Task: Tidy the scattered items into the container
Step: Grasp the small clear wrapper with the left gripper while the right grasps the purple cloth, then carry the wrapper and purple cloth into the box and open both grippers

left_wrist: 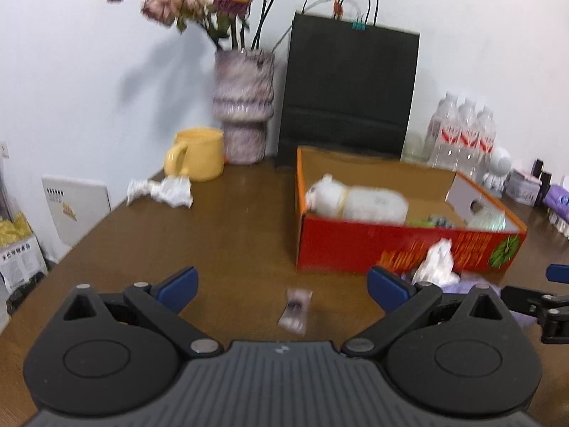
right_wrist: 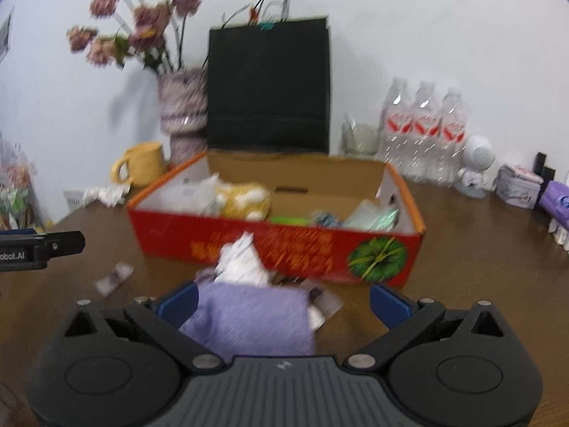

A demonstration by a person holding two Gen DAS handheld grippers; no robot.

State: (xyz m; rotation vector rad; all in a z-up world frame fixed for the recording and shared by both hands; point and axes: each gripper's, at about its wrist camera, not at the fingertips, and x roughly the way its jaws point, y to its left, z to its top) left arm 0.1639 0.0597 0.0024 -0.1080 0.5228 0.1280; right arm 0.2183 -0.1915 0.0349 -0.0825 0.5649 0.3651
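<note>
**Tissue pack between spread fingers**

Purple tissue pack lies on the table between the right gripper's spread jaws, before the red box. Left gripper gapes over a small wrapper.

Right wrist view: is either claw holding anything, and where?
Nothing held. Right claw is open around the purple tissue pack, not closed on it. Left claw is open, empty.

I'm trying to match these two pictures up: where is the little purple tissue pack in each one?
Left wrist view: the purple tissue pack peeks out at lower right, behind the right fingertip.
Right wrist view: it sits low and centre, between the open fingers.
Shared landmark: the red box just behind it.
</note>
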